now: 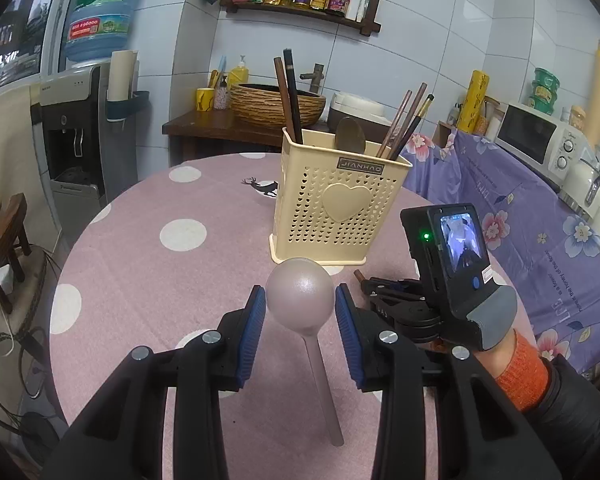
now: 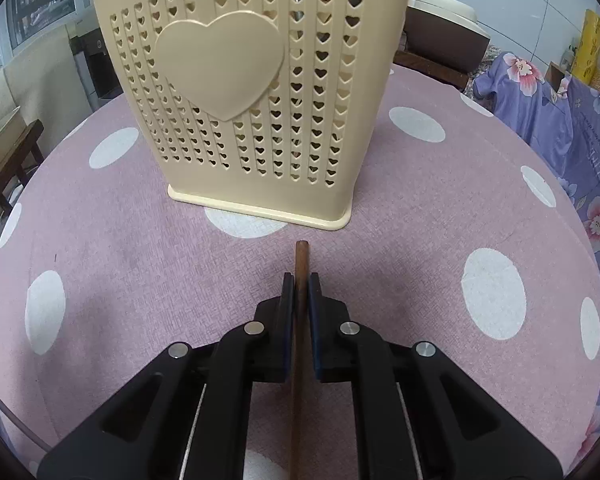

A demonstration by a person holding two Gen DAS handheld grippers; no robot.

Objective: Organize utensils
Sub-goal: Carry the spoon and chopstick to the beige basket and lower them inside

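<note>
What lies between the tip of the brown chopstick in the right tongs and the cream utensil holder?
Nothing: only bare pink dotted tablecloth separates the chopstick from the holder, shown clearly in the right wrist view.

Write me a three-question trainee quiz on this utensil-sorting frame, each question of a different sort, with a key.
1. True or false: the right gripper is shut on a brown chopstick.
2. Multiple choice: what sits between the left gripper's blue pads? A) a fork B) the bowl of a pink spoon C) a knife
3. Fill in: the cream holder with the heart on its front stands on the ______ polka-dot tablecloth.

Key: 1 true; 2 B; 3 pink
</note>
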